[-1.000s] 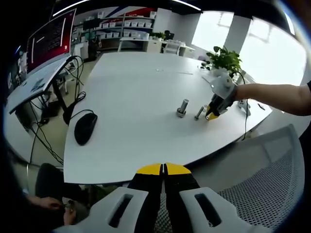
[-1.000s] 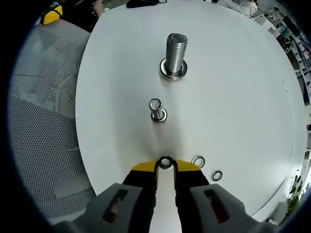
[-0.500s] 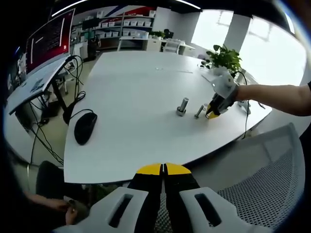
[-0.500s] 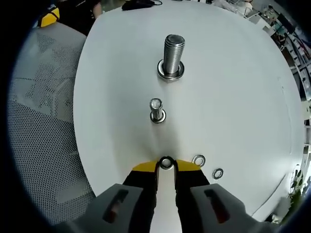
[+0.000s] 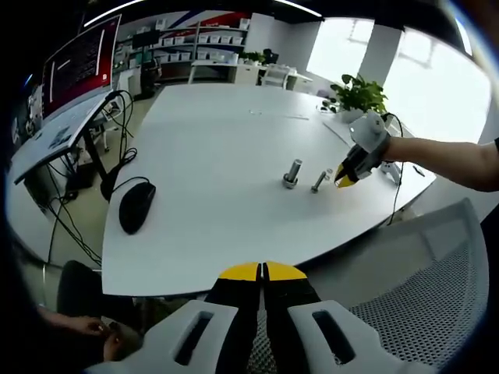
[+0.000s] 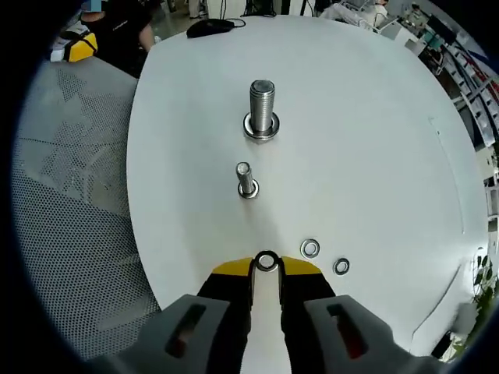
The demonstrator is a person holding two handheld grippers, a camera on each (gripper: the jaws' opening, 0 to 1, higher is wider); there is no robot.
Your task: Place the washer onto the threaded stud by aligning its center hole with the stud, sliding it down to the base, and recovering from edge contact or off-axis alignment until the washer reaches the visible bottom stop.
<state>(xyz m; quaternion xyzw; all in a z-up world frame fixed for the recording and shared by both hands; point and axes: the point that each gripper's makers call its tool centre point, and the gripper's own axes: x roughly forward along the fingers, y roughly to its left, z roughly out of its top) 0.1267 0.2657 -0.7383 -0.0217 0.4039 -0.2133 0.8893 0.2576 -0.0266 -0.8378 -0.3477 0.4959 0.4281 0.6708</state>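
Observation:
In the right gripper view, my right gripper (image 6: 266, 263) is shut on a small steel washer (image 6: 266, 261), which stands upright between the yellow tips. Ahead of it on the white table stands a thin threaded stud (image 6: 246, 179). Beyond that is a thicker stud (image 6: 262, 109) with a washer around its base. The held washer hangs above the table, short of the thin stud. In the left gripper view, the right gripper (image 5: 345, 178) hovers just right of both studs (image 5: 292, 171). My left gripper (image 5: 263, 271) is shut and holds nothing, low in front of the table edge.
Two loose washers (image 6: 310, 248) lie on the table to the right of my right gripper. A black mouse (image 5: 136, 204) and its cable sit at the table's left. A grey mesh chair (image 6: 70, 218) is beside the table edge. A potted plant (image 5: 360, 95) stands at the back.
The right gripper has risen and drawn back from the studs with the washer in it, so they look smaller. The left gripper has not moved.

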